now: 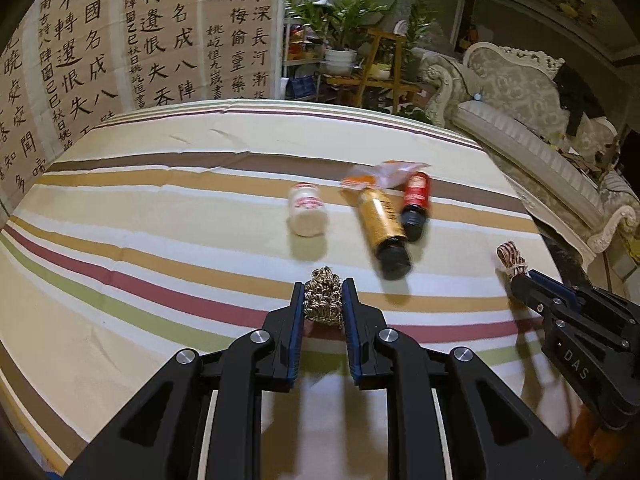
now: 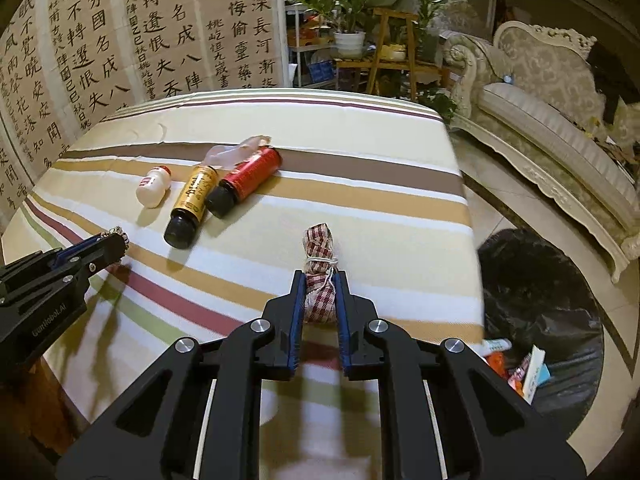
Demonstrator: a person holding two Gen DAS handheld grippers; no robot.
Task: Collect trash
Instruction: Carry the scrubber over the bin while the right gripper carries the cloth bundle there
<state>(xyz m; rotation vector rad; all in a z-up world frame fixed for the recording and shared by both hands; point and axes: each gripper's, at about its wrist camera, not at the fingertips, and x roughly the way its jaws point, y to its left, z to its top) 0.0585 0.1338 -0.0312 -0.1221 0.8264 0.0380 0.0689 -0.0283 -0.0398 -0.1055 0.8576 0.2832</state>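
Roughly, surroundings: striped tablecloth (image 2: 360, 184) is covering the table; calligraphy screen (image 2: 120, 40) standing at 11 o'clock, potted plant (image 2: 350, 12) at 12, ornate sofa (image 2: 560, 120) at 2.
Clutter ahead: white bottle (image 2: 153, 190), gold bottle (image 2: 191, 206), red bottle (image 2: 244, 186) and clear wrapper (image 2: 236, 152) are lying together at 11 o'clock of the right gripper, none sitting between either gripper and its load.
Bin: black-lined trash bin (image 2: 540, 304) is sitting on the floor at 4 o'clock, off the table edge, scraps inside.
Left gripper (image 1: 323, 296): jaws are pressing tight on a gold cord bundle (image 1: 323, 294), which is poking out at 12 o'clock past the tips.
Right gripper (image 2: 320, 292): jaws are nearly together, clamping a red checked cloth bundle (image 2: 319, 268); its tied neck and top are sticking out at 12 o'clock beyond the pads (image 2: 298, 300).
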